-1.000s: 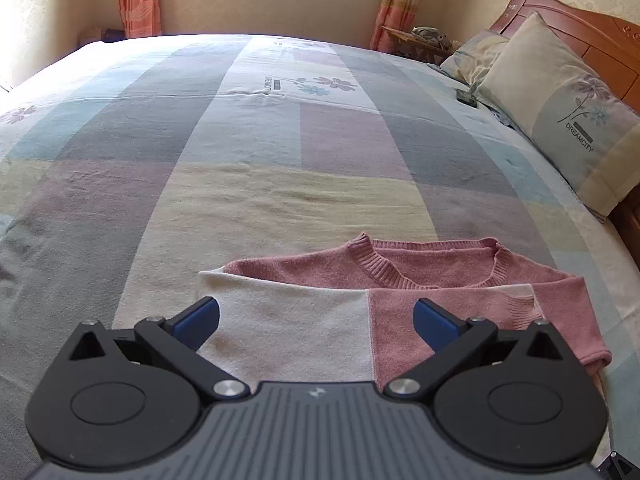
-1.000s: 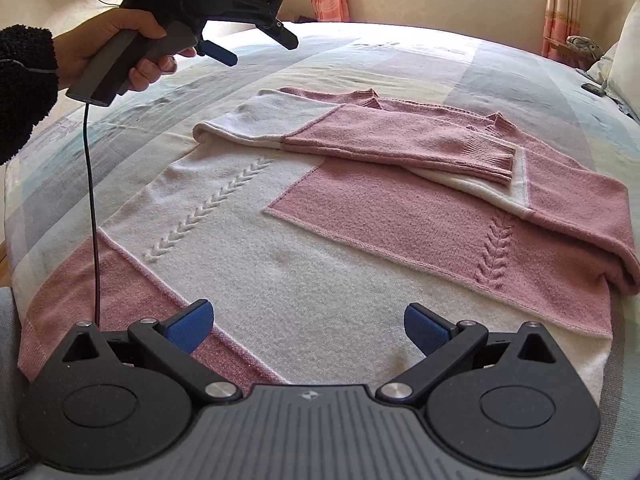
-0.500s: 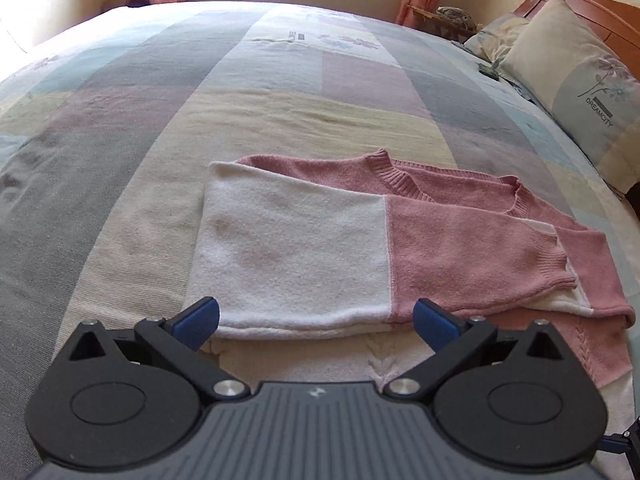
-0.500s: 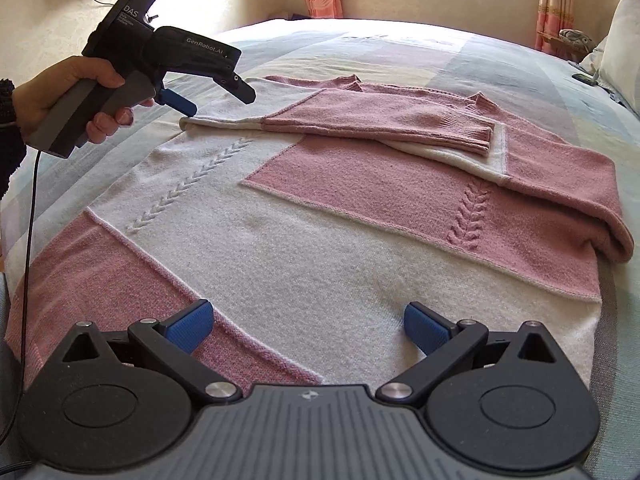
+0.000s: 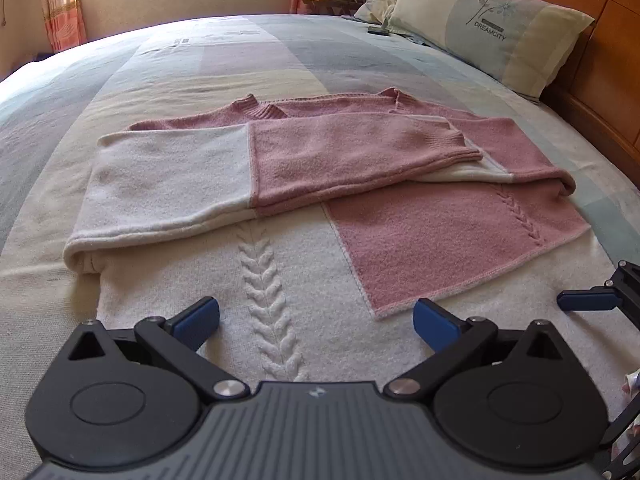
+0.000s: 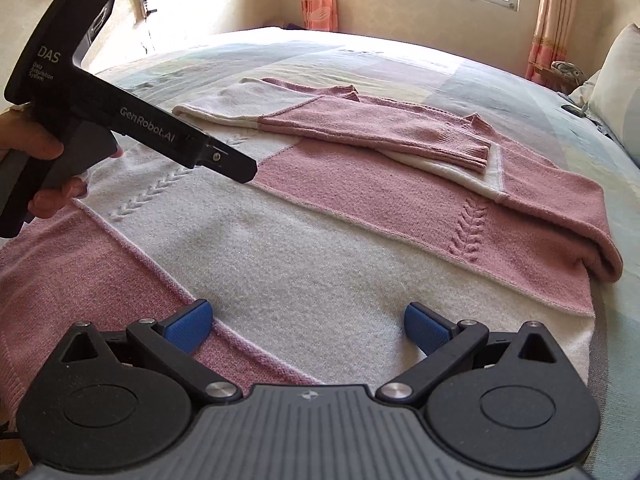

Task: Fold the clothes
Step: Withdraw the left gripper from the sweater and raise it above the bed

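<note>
Both claws are released, jaws spread and holding nothing. The left gripper [image 5: 316, 318] hovers low over the sweater's [image 5: 304, 280] white lower body, the right gripper [image 6: 306, 326] beside it above the hem end. The sweater lies flat on the bed [image 5: 240, 60], long axis toward 12 o'clock, both sleeves [image 5: 340, 156] crossed there. Each claw seems equally near the hem.

My left gripper [image 6: 240, 170]: black pistol-grip body, white lettering "DAS" and "GenRobot.AI", one small screw near the tip. My right gripper [image 6: 307, 326]: blue ribbed pads [image 6: 188, 326], silver pivot pins, grey ridged housing.
</note>
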The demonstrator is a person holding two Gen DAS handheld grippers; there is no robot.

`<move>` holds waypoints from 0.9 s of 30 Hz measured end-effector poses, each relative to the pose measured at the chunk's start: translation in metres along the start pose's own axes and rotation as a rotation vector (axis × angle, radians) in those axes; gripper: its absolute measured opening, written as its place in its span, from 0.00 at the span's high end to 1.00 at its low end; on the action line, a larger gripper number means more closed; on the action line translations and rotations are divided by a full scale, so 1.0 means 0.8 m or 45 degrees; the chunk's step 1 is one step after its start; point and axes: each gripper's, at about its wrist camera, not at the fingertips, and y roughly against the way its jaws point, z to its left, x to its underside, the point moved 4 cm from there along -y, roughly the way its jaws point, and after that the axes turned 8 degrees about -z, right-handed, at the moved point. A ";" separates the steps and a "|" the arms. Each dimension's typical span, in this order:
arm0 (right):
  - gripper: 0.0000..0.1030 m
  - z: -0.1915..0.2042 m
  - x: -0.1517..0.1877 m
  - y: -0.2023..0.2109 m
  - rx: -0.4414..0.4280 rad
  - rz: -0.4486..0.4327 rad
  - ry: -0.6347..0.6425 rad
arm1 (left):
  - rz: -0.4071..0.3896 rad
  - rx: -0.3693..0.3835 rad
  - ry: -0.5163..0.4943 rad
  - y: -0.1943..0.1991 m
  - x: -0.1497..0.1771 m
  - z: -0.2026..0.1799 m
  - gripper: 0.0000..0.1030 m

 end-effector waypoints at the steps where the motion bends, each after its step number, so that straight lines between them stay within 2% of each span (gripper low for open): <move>1: 0.00 0.000 0.001 0.001 0.004 -0.002 -0.003 | -0.003 0.006 -0.012 0.001 0.001 0.000 0.01; 3: 0.00 0.001 0.003 0.005 0.033 0.006 -0.034 | 0.012 0.015 -0.030 0.005 0.003 0.000 0.01; 6: 0.00 0.009 0.012 0.019 0.149 0.007 -0.109 | 0.027 0.051 -0.002 0.014 -0.001 0.008 0.01; 12: 0.00 0.035 0.041 0.059 0.383 0.001 -0.237 | -0.068 0.062 0.151 0.055 -0.020 0.047 0.01; 18: 0.00 0.041 0.060 0.091 0.462 0.065 -0.381 | -0.119 0.104 0.184 0.083 -0.029 0.060 0.01; 23: 0.00 0.049 0.075 0.098 0.500 -0.051 -0.363 | -0.138 0.143 0.165 0.098 -0.031 0.058 0.01; 27: 0.00 0.049 0.060 0.095 0.527 0.027 -0.397 | -0.084 0.196 0.051 0.098 -0.022 0.042 0.01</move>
